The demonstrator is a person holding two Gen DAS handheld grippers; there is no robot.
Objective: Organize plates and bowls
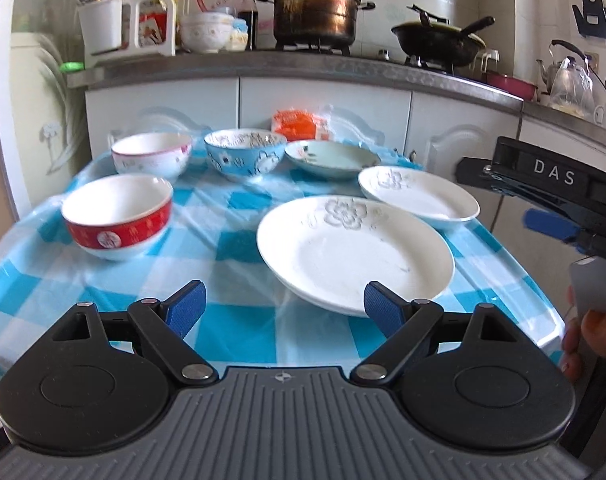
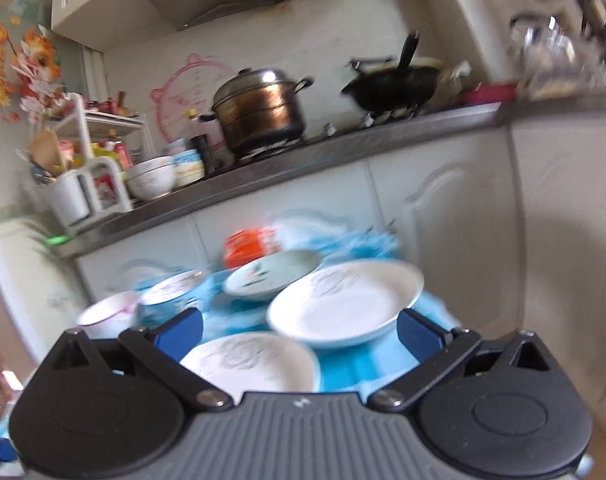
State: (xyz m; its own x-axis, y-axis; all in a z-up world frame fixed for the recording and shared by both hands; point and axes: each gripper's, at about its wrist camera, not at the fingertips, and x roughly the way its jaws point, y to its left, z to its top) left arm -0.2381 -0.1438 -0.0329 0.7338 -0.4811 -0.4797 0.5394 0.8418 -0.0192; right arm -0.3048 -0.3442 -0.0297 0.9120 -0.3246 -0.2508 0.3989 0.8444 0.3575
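Nothing looks sorted yet: on the checked surface (image 1: 231, 248) every piece lies single, none stacked. The large white plate (image 1: 355, 252) lies nearest, the smaller white plate (image 1: 419, 196) just behind it, and the green dish (image 1: 331, 158) further back. The red bowl (image 1: 117, 220), blue bowl (image 1: 245, 152) and pink-rimmed bowl (image 1: 151, 154) sit apart on the left. The left hand-held gripper (image 1: 285, 308) and the right hand-held gripper (image 2: 299, 330) both gape, holding nothing, so all stacking probably remains.
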